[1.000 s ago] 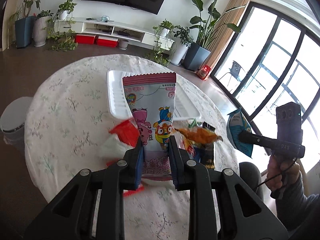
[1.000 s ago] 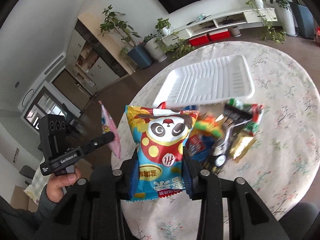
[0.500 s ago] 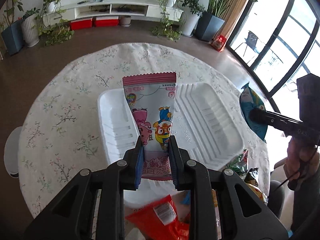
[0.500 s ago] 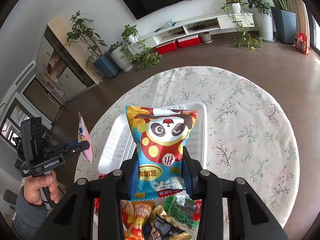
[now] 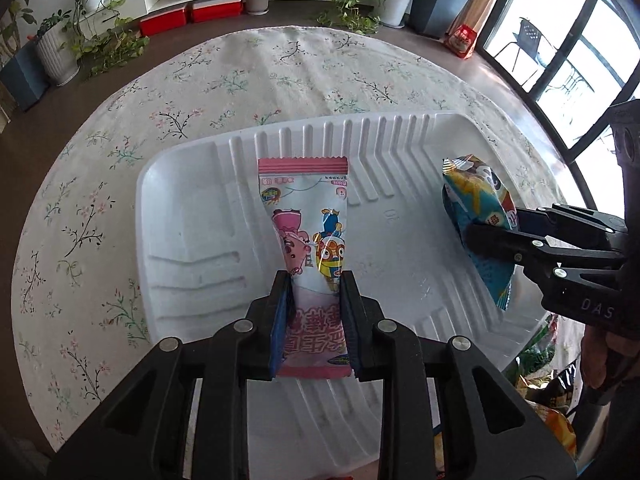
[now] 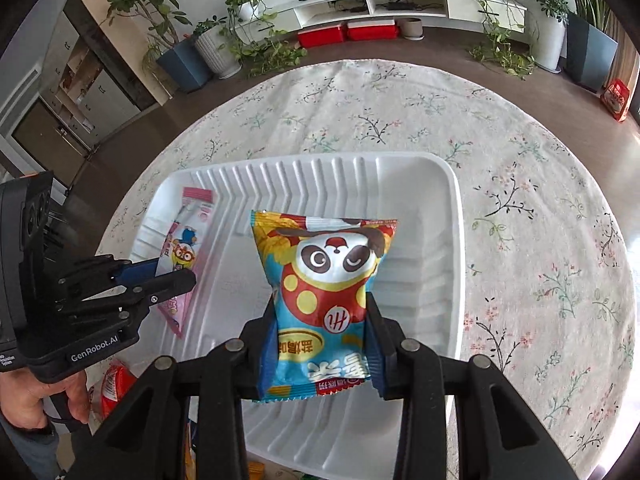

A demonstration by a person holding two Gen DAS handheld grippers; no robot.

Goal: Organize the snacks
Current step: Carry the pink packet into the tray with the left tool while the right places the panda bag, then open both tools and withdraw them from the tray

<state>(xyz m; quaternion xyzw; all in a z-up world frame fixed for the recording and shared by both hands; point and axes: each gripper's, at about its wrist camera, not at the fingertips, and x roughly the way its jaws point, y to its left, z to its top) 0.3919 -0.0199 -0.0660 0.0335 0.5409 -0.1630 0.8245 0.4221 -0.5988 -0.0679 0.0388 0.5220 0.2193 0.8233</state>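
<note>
While both packets hang over the tray, the risks gather at the moment of letting go:

Left gripper (image 5: 316, 304): pinched onto the lower part of the pink snack packet (image 5: 308, 224); the packet stands out over the left half of the white tray (image 5: 180, 184), and whether its far end touches the tray floor I cannot tell.

Right gripper (image 6: 320, 344): clamped on the panda snack packet (image 6: 326, 280), puffy and held low on its body, over the right half of the tray.

Slip risk: both wrappers look glossy — a puffed bag may squirm out sideways under the squeeze, landing crooked or off the rim.

Collision risk: the two tools sit near each other over one tray; releasing together could make the packets overlap rather than lie side by side.

Tray risk: the tray looks light — a nudge from a finger might shift it on the floral tablecloth (image 6: 520, 200).

Leftover pile: more snacks (image 5: 548, 384) wait at the near edge; a withdrawing arm could scatter them.
</note>
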